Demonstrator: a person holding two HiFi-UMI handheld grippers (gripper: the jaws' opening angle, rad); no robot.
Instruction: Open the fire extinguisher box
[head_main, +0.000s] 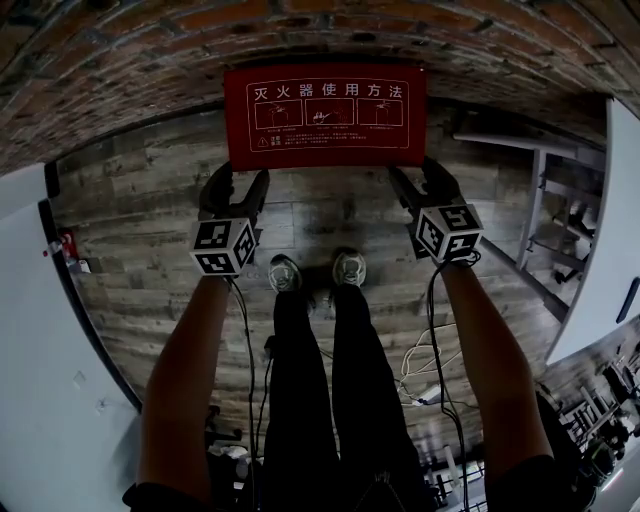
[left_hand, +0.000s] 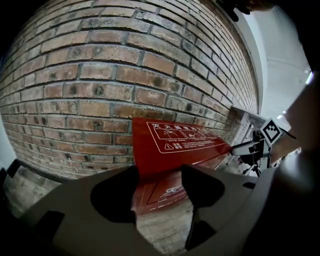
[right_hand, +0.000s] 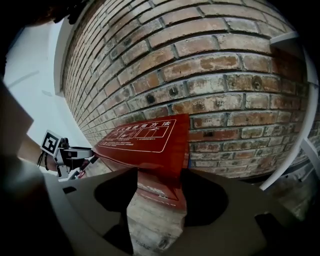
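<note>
It looks like a lab or workshop room: a bare brick wall (head_main: 150, 60), a grey plank floor (head_main: 140, 230), white panels (head_main: 40, 380) at the sides, a metal rack (head_main: 560, 220), loose cables (head_main: 420, 370) on the floor, a red fire extinguisher box (head_main: 325, 115) by the wall.

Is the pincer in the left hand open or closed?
Open. The left gripper has its jaws wide apart; the red lid shows in the gap, not pinched.

Left claw (left_hand: 159, 174) open — red box lid (left_hand: 175, 145) edge between its jaws.
</note>
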